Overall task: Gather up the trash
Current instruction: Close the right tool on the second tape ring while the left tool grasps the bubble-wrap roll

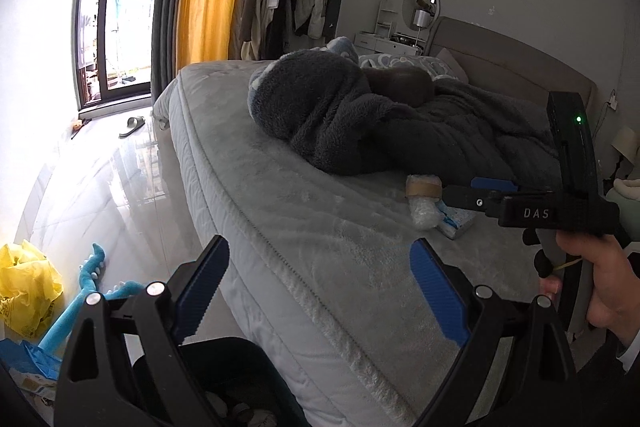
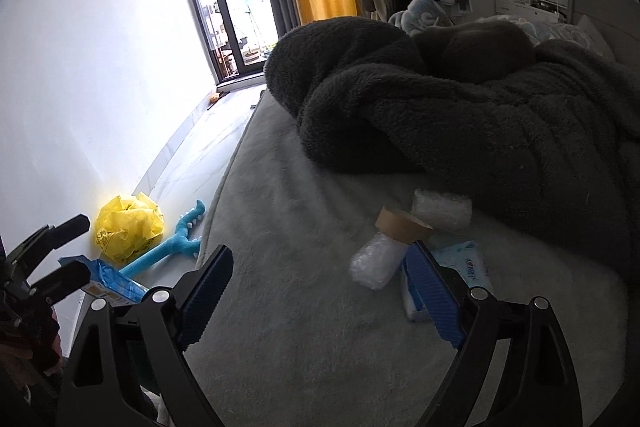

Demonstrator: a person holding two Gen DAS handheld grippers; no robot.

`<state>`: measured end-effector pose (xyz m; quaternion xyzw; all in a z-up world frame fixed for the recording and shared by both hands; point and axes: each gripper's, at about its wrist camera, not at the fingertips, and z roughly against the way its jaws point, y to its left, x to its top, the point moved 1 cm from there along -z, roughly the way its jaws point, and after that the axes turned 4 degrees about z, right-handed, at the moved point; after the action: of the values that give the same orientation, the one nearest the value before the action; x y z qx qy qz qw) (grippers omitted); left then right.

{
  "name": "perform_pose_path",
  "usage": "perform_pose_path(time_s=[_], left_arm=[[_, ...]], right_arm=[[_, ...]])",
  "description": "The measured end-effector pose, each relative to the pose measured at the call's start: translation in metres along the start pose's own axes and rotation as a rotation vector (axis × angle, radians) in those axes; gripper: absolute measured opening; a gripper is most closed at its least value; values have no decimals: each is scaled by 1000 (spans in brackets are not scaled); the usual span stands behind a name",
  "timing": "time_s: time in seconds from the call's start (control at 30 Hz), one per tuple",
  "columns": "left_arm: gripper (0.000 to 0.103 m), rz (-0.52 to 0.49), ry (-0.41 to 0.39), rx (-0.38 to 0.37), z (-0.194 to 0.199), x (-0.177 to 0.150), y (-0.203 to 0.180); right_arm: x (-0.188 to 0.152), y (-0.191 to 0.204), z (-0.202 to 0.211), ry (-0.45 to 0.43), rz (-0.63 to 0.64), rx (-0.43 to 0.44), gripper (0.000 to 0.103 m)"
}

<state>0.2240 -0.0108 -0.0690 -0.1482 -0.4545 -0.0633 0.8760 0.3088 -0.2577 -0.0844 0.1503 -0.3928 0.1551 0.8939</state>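
On the grey bed (image 2: 288, 307) lie a brown tape roll (image 2: 400, 227), a bubble-wrap bundle (image 2: 374, 263), a second bubble-wrap roll (image 2: 442, 209) and a blue-white tissue pack (image 2: 464, 267). My right gripper (image 2: 320, 291) is open and empty just short of them. In the left wrist view it (image 1: 452, 193) reaches in from the right, tips by the tape roll (image 1: 424, 186) and bubble wrap (image 1: 422, 215). My left gripper (image 1: 320, 287) is open and empty over the bed's edge, above a dark bin (image 1: 224, 379).
A dark fleece blanket (image 2: 460, 115) is heaped behind the trash. On the floor by the wall lie a yellow plastic bag (image 2: 128, 227), a blue toy (image 2: 168, 251) and a blue package (image 2: 112, 283). A slipper (image 1: 132, 125) lies near the balcony door.
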Motion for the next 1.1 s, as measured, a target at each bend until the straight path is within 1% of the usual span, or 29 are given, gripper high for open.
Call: perform_pose_path(time_s=[0.1,0.23,0.47,0.7,0.77,0.83,0.93,1.1], left_arm=[[93,-5,13,-13,-14,2,-8],[93,14,27,-45,-28,5,-17],[93,-17,59,-65,-53,6,-35],[93,-39,92,-94,-79,6,-51],[93,-51,101,-104,-86,5,-56],[93,-60,110,-116,-92,4,-62],[93,-69,117,-135,-101,4,-70],[93,-76,133,-161,-114,3,-81]], right_arm=[[5,-11,-5,8,-18,1,90],[9,-21,-11,29,-35,8,90],[16,-35,-20,46,-73,35,90],[18,-56,-34,80,-159,67,89],[19,-60,-38,88,-171,70,87],[18,-65,-44,103,-191,77,80],[17,-70,-52,124,-212,85,75],[19,-75,-62,147,-232,86,74]])
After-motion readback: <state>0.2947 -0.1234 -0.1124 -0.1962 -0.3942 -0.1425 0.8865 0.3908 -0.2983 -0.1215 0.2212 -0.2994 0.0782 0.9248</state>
